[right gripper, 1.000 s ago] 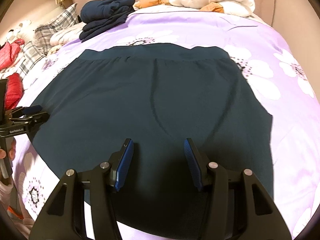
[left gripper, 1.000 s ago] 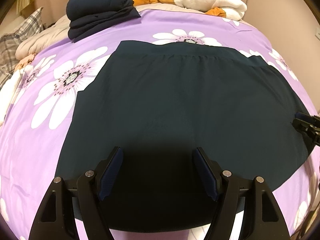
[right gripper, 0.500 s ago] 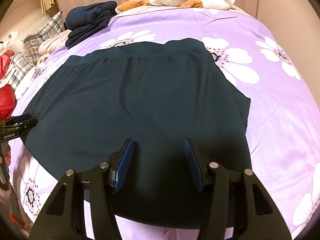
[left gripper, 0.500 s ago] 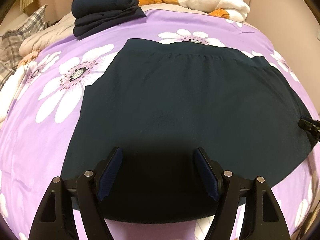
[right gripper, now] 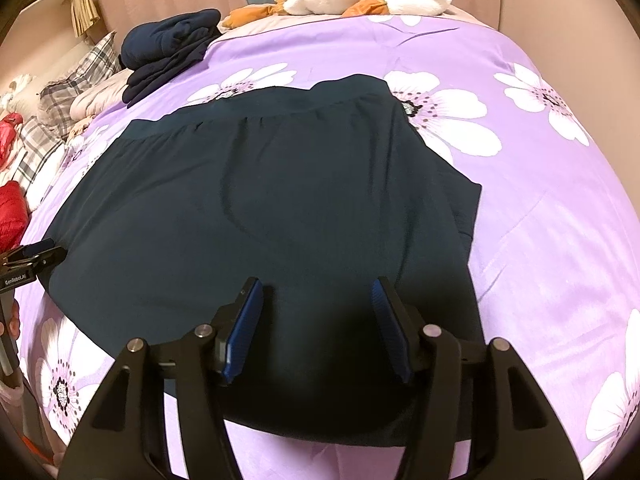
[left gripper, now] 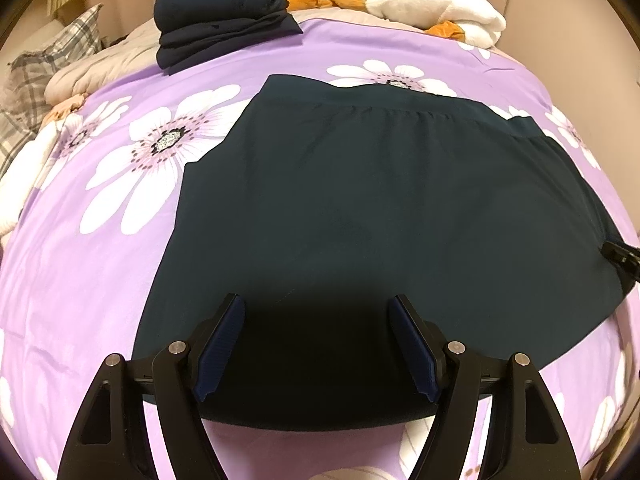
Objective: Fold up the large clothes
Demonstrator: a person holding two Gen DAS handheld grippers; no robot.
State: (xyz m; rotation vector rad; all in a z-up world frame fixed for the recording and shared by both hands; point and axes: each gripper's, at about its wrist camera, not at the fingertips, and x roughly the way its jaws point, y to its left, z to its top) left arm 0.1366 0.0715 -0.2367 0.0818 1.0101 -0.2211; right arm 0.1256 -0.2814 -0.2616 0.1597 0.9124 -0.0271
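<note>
Matt dark cloth garment [left gripper: 380, 208], smooth purple floral bedsheet [left gripper: 100, 272], fluffy white blanket [left gripper: 432, 4]

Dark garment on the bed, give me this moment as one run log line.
dark garment: flat on purple bedspread | left gripper: open above near hem | right gripper: jaws opening, empty | folded stack: far corner

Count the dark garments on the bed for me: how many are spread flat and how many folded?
1 spread flat: the dark garment in the middle of the bed. The folded pile at the far left corner shows about 2 pieces; its layers blur together, so more may be hidden.
</note>
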